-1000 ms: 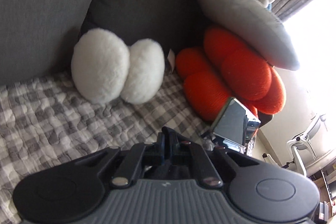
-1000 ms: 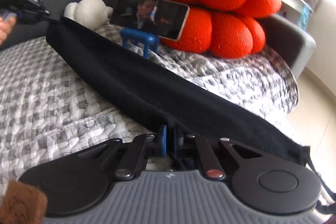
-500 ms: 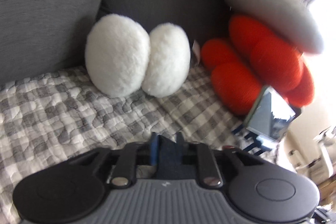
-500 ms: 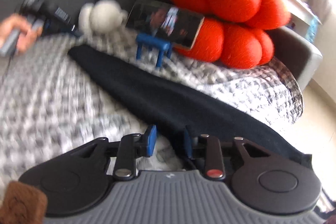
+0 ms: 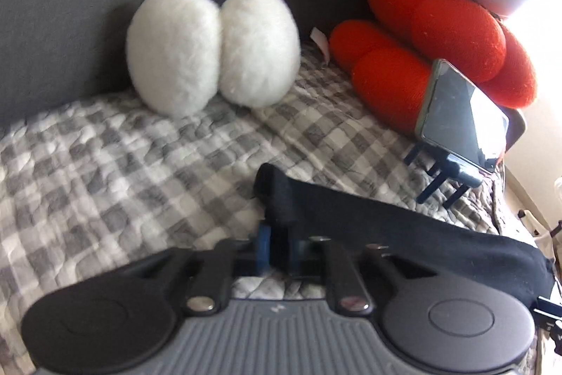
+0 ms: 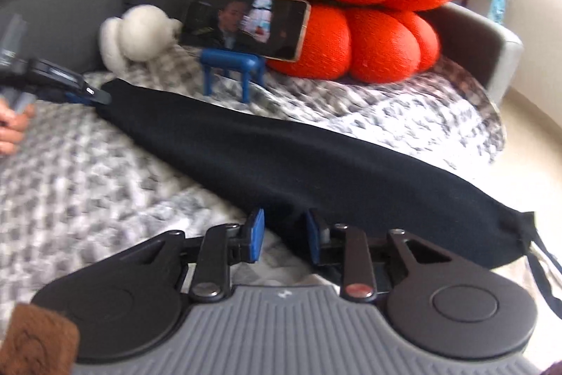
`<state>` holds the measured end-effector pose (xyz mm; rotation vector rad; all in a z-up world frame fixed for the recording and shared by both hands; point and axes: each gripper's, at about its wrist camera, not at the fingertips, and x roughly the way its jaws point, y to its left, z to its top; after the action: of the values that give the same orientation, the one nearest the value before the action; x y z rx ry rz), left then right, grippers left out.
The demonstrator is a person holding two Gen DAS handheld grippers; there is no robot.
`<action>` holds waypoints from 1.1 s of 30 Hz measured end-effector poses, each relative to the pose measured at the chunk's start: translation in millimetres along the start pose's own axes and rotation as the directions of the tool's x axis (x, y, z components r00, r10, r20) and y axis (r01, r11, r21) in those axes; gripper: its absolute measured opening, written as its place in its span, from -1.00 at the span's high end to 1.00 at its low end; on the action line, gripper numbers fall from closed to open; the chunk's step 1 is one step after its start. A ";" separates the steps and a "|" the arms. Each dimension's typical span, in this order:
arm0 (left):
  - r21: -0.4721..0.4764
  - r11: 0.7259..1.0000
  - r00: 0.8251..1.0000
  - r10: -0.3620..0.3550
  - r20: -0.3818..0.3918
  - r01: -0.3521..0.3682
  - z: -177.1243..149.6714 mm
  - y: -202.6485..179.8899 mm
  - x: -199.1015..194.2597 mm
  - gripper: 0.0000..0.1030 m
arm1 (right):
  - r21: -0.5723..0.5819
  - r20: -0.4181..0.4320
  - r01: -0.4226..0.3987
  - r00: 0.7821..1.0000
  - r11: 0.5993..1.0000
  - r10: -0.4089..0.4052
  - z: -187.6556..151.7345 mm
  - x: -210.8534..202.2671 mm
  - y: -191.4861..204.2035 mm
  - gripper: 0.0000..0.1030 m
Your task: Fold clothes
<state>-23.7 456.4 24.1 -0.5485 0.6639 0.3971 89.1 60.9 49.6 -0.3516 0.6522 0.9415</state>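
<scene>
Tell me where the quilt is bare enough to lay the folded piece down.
Bare checked quilt lies left of the black garment, in front of the white plush. Crowded behind the garment: phone on blue stand, red cushion.

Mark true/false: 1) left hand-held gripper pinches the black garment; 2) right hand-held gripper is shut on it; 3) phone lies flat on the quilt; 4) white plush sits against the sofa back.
1) True: the left hand-held gripper is shut on the black garment's end.
2) False: the right hand-held gripper is open, garment edge between its fingers.
3) False: the phone stands propped on a blue stand.
4) True: the white plush rests against the sofa back.
</scene>
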 end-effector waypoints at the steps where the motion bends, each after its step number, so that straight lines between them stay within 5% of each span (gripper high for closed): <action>1: -0.013 1.000 1.000 -0.007 0.008 0.007 3.8 2.0 -1.5 0.85 | 0.015 0.012 -0.014 1.000 1.000 0.014 -0.1 -4.7 -2.8 0.56; 6: -0.036 0.999 0.997 -0.030 0.067 0.033 16.8 13.9 -15.4 0.85 | 0.175 0.114 0.040 0.992 0.984 -0.060 -2.4 -22.5 -27.3 0.61; 9: 0.012 1.000 0.999 0.008 0.031 -0.008 11.8 11.6 -5.1 0.85 | 0.272 0.083 0.047 0.994 0.961 -0.072 -5.3 -15.1 -42.0 0.54; 14: 0.072 0.996 0.998 0.044 0.041 -0.047 4.6 7.7 7.6 0.84 | 0.096 0.019 0.065 0.998 0.993 -0.067 -15.6 -2.3 -10.4 0.50; 20: 0.114 0.992 0.990 0.031 0.135 -0.047 14.8 -2.4 -6.1 0.84 | 0.143 0.027 0.058 0.998 0.988 -0.062 -15.5 -2.8 -12.7 0.53; 24: 0.127 0.988 0.995 0.075 0.068 -0.084 8.5 -2.9 12.5 0.84 | 0.170 0.024 0.056 0.998 0.984 -0.061 -18.0 2.3 -15.9 0.48; 29: 0.093 0.993 0.996 0.072 0.049 -0.076 5.6 7.7 16.1 0.51 | 0.208 0.025 0.051 0.998 0.977 -0.058 -17.2 -2.1 -18.6 0.52; 33: 0.070 0.993 0.990 0.086 0.115 -0.095 10.3 5.3 -7.3 0.38 | 0.216 0.031 0.058 0.997 0.975 -0.066 -17.9 -3.1 -17.5 0.51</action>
<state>-26.8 465.4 34.0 -0.4221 0.5949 0.4826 95.9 39.6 38.2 -0.1601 0.6976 0.8071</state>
